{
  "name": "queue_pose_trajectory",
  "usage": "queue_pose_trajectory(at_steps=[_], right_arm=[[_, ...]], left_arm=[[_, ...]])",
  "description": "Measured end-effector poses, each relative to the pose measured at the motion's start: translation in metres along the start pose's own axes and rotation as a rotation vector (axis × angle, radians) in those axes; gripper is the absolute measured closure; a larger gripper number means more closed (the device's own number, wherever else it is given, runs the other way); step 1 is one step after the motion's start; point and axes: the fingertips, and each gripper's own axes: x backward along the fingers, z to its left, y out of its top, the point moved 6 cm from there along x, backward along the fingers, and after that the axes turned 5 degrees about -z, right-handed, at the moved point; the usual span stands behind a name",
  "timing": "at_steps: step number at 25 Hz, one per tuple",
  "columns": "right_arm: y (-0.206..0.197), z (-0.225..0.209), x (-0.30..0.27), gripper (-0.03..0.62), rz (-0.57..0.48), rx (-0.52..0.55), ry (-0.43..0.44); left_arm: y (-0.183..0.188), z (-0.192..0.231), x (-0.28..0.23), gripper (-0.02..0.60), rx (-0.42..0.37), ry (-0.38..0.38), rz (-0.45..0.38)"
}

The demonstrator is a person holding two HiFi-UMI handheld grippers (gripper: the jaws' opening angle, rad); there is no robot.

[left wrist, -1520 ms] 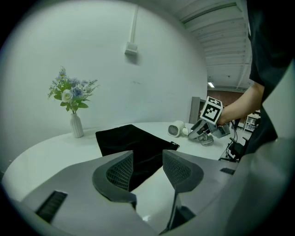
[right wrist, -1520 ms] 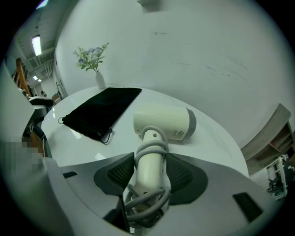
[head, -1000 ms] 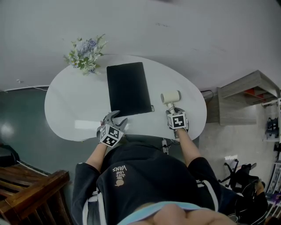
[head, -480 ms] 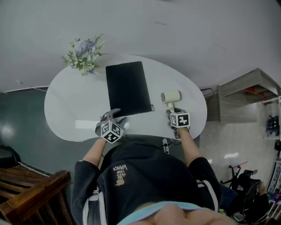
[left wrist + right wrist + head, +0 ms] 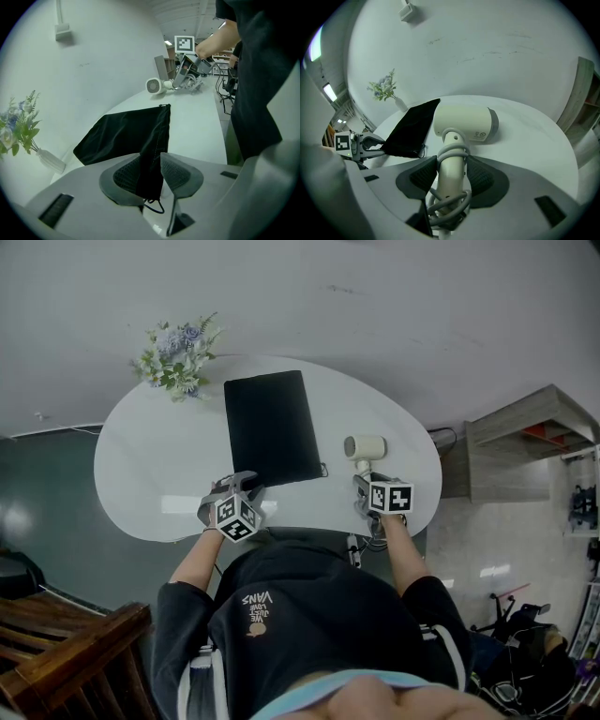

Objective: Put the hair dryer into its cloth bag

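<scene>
The black cloth bag (image 5: 272, 427) lies flat on the white table (image 5: 159, 465). My left gripper (image 5: 242, 484) is at its near corner. In the left gripper view the jaws (image 5: 150, 157) straddle that corner of the bag (image 5: 126, 133) with its drawstring; they have just been closing, and the pads stand apart from the cloth. The cream hair dryer (image 5: 364, 447) lies right of the bag. My right gripper (image 5: 363, 481) is shut on its handle, cord coiled round it, barrel (image 5: 464, 123) just beyond the jaws (image 5: 452, 161).
A vase of flowers (image 5: 178, 357) stands at the table's far left. A wooden shelf unit (image 5: 525, 446) is off to the right and a dark wooden chair (image 5: 66, 634) at lower left. The person's body presses against the table's near edge.
The left gripper has dropped onto the bag's near corner, rolled, and its jaws have narrowed. The right gripper has rolled, and the dryer's barrel has turned with it.
</scene>
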Motion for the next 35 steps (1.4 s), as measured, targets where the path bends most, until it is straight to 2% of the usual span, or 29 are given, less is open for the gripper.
queue_pose_trajectory(at_steps=[4,6,9,14,18,24,35], right_arm=[[-0.001,0.001,0.004,0.387,-0.006,-0.023,0.017],[-0.002,0.003,0.006,0.385,-0.007,-0.027,0.020],[-0.003,0.005,0.007,0.387,-0.011,-0.030,0.027],[-0.003,0.010,0.015,0.385,-0.035,-0.042,0.041],[-0.001,0.018,0.026,0.385,-0.062,-0.033,0.073],[-0.005,0.041,0.037,0.385,-0.075,-0.017,0.156],[-0.035,0.079,0.048,0.385,-0.038,0.046,0.265]], left_arm=[[0.000,-0.003,0.000,0.423,-0.069,-0.023,0.028],[-0.001,-0.003,0.000,0.425,-0.080,-0.029,0.037],[-0.002,-0.001,0.000,0.503,-0.063,-0.024,0.032],[-0.001,0.001,0.001,0.541,-0.046,-0.026,0.036],[0.001,0.002,0.004,0.546,0.009,-0.033,0.019],[0.014,0.010,0.009,0.548,0.150,-0.019,-0.028],[0.048,0.013,0.020,0.549,0.287,0.056,-0.123]])
